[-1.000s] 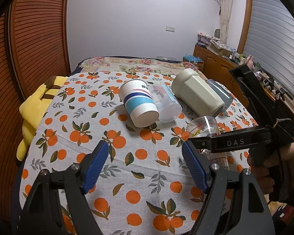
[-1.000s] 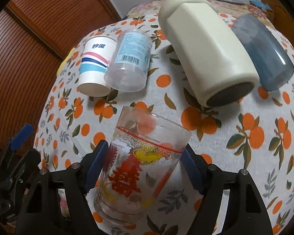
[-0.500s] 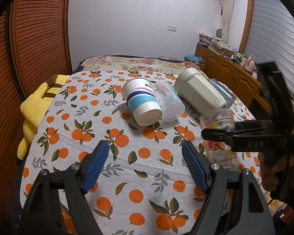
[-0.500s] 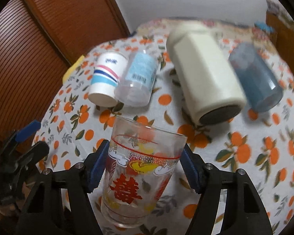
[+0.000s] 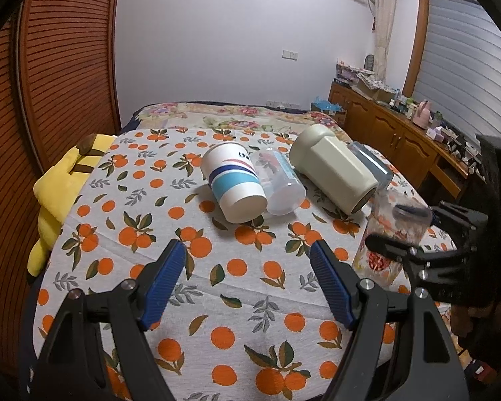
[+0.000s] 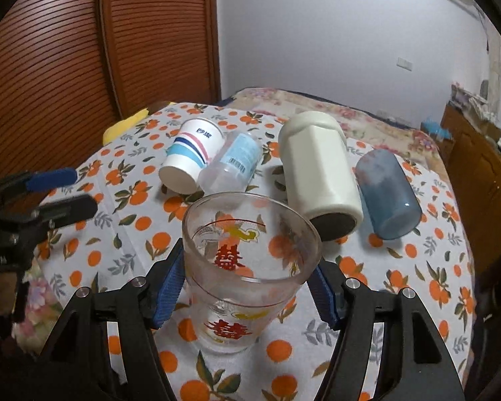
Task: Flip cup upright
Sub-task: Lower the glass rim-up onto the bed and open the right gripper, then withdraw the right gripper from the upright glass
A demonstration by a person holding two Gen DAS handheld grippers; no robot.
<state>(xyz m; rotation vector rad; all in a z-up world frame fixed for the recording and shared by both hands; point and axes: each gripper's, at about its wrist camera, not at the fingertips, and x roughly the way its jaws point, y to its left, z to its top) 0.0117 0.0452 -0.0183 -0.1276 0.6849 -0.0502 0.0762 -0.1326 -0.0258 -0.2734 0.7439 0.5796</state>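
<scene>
So the right gripper [image 6: 248, 287] has its blue-padded fingers [image 6: 168, 287] pinching the glass cup [image 6: 247, 267] from both sides, and the cup sits between them with its open mouth facing up, base down near the orange-print cloth on the surface [image 6: 417, 284]. It's a clear tumbler with red characters and a bit of yellow on it. Whether the base is actually touching the cloth, I can't tell. Just past the fingertips there's a row of cups all lying on their sides: a striped paper cup [image 6: 192, 155], a clear plastic cup [image 6: 232, 163] right against it, a big cream mug [image 6: 319, 175], and a blue tumbler [image 6: 385, 193] beside that. The left gripper [image 5: 247, 280] hangs over the cloth with its fingers [image 5: 163, 284] spread wide and nothing between them; the glass is off to the right of them, and the paper cup lies ahead of the tips.
</scene>
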